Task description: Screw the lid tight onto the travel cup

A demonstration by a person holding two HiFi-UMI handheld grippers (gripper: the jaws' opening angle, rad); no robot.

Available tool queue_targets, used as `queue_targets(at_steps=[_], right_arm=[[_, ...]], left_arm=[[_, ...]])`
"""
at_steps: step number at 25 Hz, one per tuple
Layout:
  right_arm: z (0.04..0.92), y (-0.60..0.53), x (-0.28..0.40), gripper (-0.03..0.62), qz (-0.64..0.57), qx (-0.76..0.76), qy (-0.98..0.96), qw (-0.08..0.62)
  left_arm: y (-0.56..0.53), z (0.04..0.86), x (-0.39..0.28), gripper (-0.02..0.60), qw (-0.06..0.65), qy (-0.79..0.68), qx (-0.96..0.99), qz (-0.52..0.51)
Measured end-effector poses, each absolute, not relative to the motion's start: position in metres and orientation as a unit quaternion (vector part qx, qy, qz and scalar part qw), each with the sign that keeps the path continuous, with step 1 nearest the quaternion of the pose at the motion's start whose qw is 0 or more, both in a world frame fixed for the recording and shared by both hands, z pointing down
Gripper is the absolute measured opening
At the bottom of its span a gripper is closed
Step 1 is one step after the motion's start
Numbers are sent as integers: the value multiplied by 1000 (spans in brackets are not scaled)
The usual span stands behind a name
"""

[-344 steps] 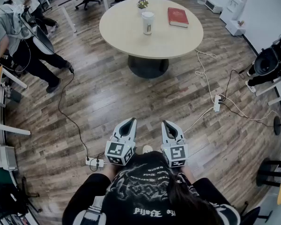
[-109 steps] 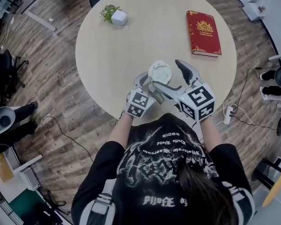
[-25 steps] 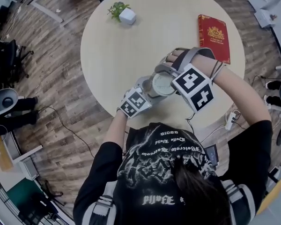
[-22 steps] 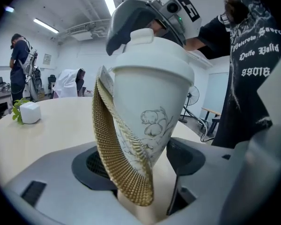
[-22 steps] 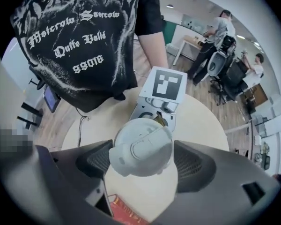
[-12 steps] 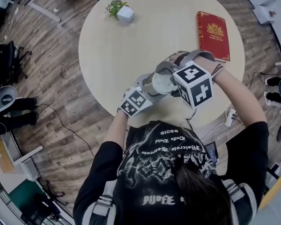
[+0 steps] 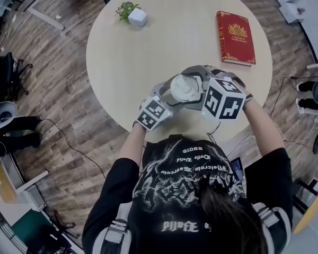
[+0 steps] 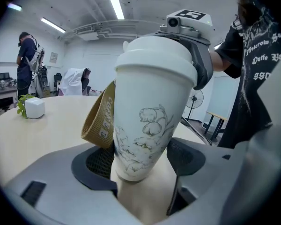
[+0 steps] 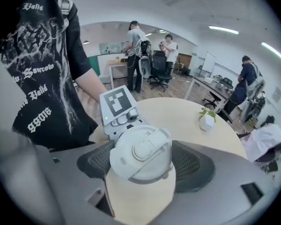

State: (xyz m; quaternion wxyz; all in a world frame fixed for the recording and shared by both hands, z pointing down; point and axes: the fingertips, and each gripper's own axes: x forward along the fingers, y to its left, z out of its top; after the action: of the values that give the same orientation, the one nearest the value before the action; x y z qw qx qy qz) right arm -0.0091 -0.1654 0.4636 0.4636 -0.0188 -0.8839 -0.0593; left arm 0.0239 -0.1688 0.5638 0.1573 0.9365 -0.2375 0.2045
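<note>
Where the cup is: my travel cup (image 8: 145, 111) sits over the near part of the round worktop (image 7: 148, 57), caught between both grippers right in front of me.
Left jaws: my left gripper (image 8: 140, 158) is clamped on the cup's narrow lower body. One pad also presses the tan strap loop (image 8: 99, 118) that hangs down the cup's side.
Right jaws: my right gripper (image 9: 140, 161) comes at the cup from above. Its jaws have just been closing and now both pads press on the rim of the white lid (image 9: 141, 153).
Which way it points: lid up, base down. The long axis is close to upright, with the top leaning a little rightward in the left gripper view. From my head view I look almost straight onto the lid's top.
In the way: from the head view, the right gripper's marker cube and body cover the cup's right side, and the left gripper's arms hide the lower body.
Around it: a red book (image 7: 235, 30) lies flat at the worktop's far right. A small potted plant (image 7: 131, 14) in a white cube pot stands at the far left. Both are well apart from the cup.
Beyond the worktop: people stand among desks and chairs, and cables run over the wood floor (image 7: 58, 115).
Count: one cup, one lid, one strap, one book, one plant, two grippers.
</note>
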Motion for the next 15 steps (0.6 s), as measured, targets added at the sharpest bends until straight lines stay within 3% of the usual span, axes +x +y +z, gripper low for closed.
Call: queue_targets(at_steps=[15], right_arm=[[455, -178, -5, 390, 63, 308, -900, 302]], left_arm=[[-172, 564, 23, 370, 161, -328, 913, 183]])
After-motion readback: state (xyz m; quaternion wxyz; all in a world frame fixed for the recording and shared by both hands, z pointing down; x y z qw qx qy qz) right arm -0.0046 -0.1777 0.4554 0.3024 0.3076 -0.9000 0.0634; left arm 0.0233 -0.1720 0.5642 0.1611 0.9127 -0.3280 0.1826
